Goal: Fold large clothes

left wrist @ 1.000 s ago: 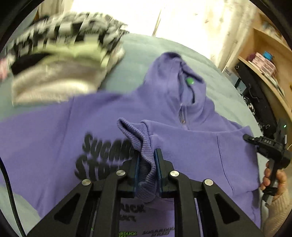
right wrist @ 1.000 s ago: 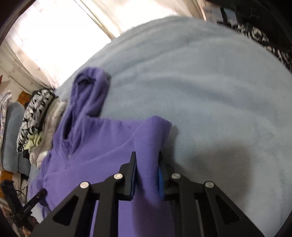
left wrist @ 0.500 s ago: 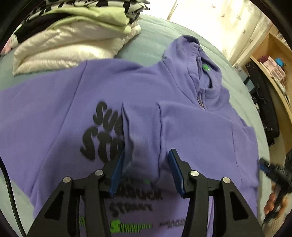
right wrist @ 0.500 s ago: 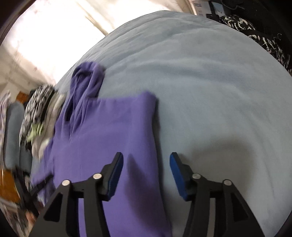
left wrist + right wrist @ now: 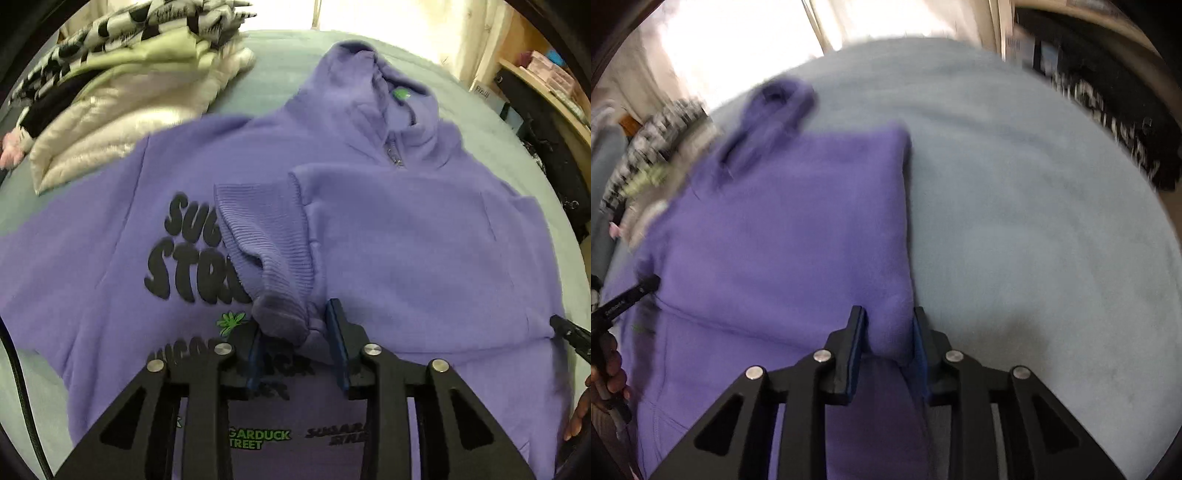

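A purple hoodie (image 5: pixel 406 229) with black "Sugarduck Street" print lies flat on a pale blue bed cover (image 5: pixel 1034 221), hood at the far end. Its right sleeve is folded across the chest, and the ribbed cuff (image 5: pixel 266 240) lies over the print. My left gripper (image 5: pixel 295 339) has its jaws partly apart around the cuff's bunched end. In the right wrist view the hoodie (image 5: pixel 798 229) shows its folded right edge, and my right gripper (image 5: pixel 886 343) has its jaws partly apart around that edge. Whether either one grips the cloth is unclear.
A stack of folded clothes (image 5: pixel 122 96), white, green and black-and-white, lies at the far left of the bed. A wooden shelf (image 5: pixel 546 85) with boxes stands at the right. Dark patterned cloth (image 5: pixel 1115 125) lies by the bed's right side.
Both grippers let go of the sleeve fold and opened wide half a second ago. Now their jaws stand narrower, the left around the cuff, the right around the hoodie's folded edge.
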